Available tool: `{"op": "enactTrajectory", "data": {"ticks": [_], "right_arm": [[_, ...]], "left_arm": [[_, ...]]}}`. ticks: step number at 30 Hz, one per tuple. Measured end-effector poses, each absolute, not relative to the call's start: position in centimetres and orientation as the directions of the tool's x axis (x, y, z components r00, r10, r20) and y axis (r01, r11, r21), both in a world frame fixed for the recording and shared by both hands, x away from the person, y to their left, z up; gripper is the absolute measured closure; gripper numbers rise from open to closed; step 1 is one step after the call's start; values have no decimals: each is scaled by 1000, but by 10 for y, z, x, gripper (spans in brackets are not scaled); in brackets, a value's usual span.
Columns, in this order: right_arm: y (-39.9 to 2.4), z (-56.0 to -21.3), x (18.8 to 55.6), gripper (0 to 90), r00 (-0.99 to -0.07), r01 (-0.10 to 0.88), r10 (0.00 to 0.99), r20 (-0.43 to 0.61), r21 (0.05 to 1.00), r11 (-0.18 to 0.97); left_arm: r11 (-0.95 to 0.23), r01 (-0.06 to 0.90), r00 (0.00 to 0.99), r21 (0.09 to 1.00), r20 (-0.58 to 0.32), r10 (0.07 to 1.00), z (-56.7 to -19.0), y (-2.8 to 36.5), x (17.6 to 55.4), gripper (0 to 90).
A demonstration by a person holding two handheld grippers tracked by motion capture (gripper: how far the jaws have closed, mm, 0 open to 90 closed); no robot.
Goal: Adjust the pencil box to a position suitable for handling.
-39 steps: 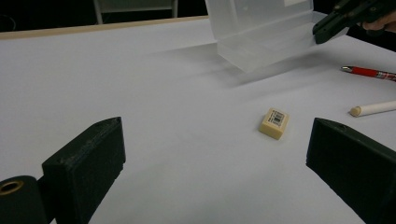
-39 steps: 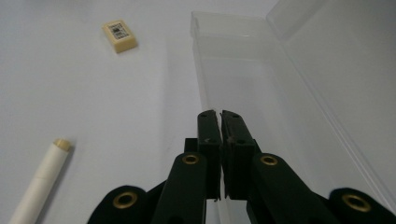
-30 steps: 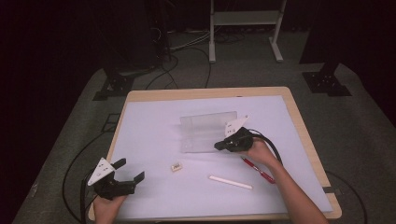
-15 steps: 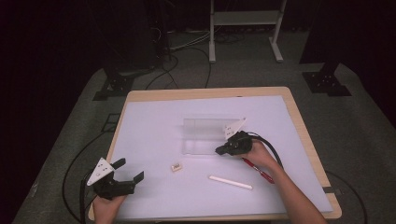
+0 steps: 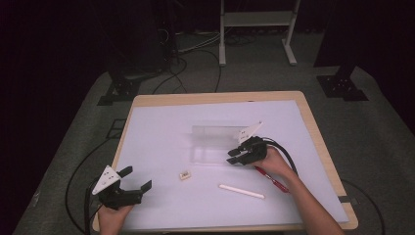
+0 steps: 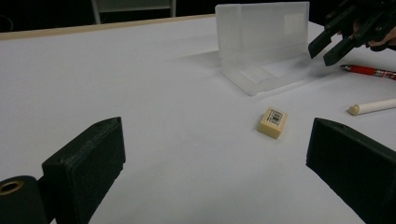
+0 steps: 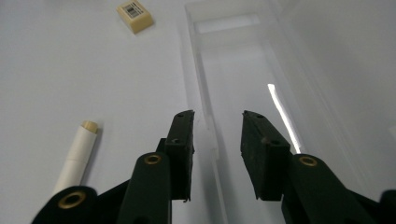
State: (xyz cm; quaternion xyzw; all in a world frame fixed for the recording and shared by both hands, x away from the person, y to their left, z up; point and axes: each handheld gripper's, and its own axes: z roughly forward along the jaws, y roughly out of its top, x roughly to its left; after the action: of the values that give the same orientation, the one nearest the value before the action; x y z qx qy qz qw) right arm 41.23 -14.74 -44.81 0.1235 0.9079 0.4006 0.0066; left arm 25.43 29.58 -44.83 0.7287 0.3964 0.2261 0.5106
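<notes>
Printed matter on the tabletop objects.
We find one printed mark: a small white label with a black barcode on the top face of the cream rectangular eraser (image 6: 272,122), also seen in the right gripper view (image 7: 134,15); its bars and any digits are too small for us to read.

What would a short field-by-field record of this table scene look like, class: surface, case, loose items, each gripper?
surface: white mat on a wooden table
case: clear plastic case, lid open and upright
loose items: eraser, white stick, red pen
left gripper: fingers wide open, empty, near the table's front left
right gripper: fingers partly open, empty, at the case's right end
</notes>
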Motion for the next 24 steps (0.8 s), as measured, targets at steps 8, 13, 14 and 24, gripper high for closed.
{"op": "enactTrajectory", "data": {"ticks": [8,13,14,24], "right_arm": [[-166,-435,399,558,-955,242,290,67,741,627],[-182,-429,389,534,-935,277,348,65,745,606],[-185,-429,387,527,-931,285,359,64,744,604],[-206,-424,373,510,-909,317,412,65,749,581]], "left_arm": [[-168,348,586,922,-74,807,-449,295,255,40],[-171,347,589,922,-72,805,-449,293,255,40],[-171,348,589,922,-73,805,-449,293,255,40],[-183,351,592,918,-66,803,-449,293,255,40]]}}
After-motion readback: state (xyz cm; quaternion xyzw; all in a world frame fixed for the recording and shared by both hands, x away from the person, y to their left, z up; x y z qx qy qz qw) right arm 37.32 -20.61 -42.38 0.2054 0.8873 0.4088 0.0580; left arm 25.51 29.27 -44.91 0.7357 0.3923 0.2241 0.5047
